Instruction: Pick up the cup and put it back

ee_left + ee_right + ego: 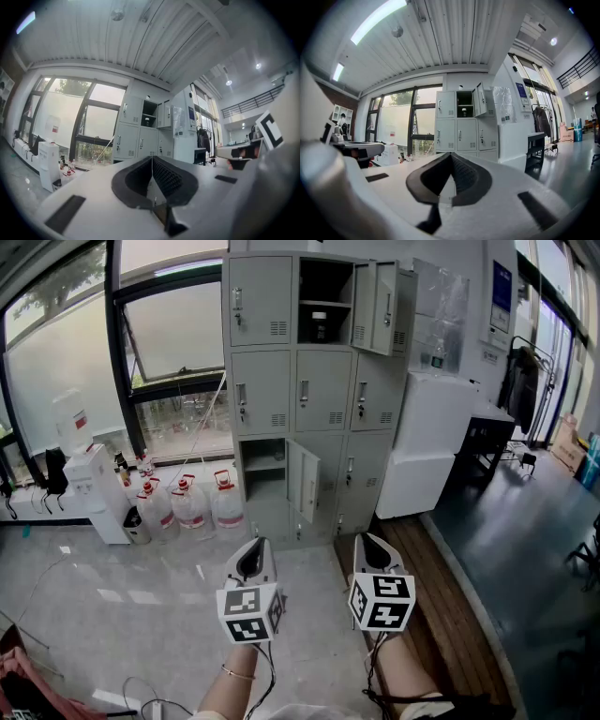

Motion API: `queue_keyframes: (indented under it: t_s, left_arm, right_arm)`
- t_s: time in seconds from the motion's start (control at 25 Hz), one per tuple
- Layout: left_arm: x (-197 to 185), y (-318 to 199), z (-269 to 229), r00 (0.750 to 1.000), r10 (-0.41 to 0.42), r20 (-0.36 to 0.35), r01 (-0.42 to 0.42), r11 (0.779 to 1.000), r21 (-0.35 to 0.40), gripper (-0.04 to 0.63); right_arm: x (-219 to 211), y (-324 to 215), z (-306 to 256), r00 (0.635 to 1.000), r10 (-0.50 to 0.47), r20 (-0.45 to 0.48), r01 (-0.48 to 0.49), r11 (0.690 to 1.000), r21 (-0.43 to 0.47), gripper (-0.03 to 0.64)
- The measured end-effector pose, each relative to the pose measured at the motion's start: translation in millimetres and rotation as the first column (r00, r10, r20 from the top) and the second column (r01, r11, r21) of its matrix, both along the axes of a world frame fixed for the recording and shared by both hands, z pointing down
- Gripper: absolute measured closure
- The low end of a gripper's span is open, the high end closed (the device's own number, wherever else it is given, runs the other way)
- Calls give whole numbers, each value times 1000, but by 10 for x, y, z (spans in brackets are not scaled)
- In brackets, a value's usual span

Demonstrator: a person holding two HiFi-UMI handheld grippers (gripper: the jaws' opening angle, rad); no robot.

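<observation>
A small dark cup point(321, 331) stands on the shelf of the open top-middle compartment of the grey locker bank point(323, 390). It also shows as a tiny dark shape in the left gripper view point(147, 120) and the right gripper view point(464, 111). My left gripper point(260, 542) and right gripper point(367, 538) are held level side by side, well short of the lockers and below the cup. Both point toward the lockers. The left gripper point(152, 158) has its tips together with nothing between them. So has the right gripper point(451, 153).
Several water jugs point(192, 505) and a white dispenser point(98, 488) stand on the floor by the window at left. A lower locker door point(305, 486) hangs open. A white cabinet point(427, 442) and a black table point(487, 442) stand to the right of the lockers.
</observation>
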State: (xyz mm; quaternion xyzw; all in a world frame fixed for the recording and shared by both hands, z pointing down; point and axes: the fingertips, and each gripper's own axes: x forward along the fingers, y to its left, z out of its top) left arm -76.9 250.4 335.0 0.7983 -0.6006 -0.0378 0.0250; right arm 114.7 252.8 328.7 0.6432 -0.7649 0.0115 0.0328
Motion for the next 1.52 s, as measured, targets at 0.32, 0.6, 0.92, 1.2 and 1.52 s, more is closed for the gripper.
queue_keyframes:
  t_s: [0.32,0.6,0.92,1.2,1.52]
  left_arm:
    - [-111,10,45,1000,2,6,-2,1000,-7,584]
    - [-274,-36,150,1000,24,18,-23,999,-24,584]
    - [-313,-160,315,998,61,31,-59,996,-62,584]
    - [-232,-467,296,997,60,47,-57,997,-58,584]
    - [-205,-1102,272,999,31,36,-29,999,-43,584]
  right_arm:
    - [-86,3,72,1000,8,19,-8,1000,-26,626]
    - [-173,-8,154,998,45,37,-43,998,-39,624]
    - [-227,-99,254,996,69,50,-65,996,-64,624]
    - [-118,-444,276,996,70,57,-66,996,-61,624]
    - [-106,-1167,236,999,40,36,-38,998,-49,624]
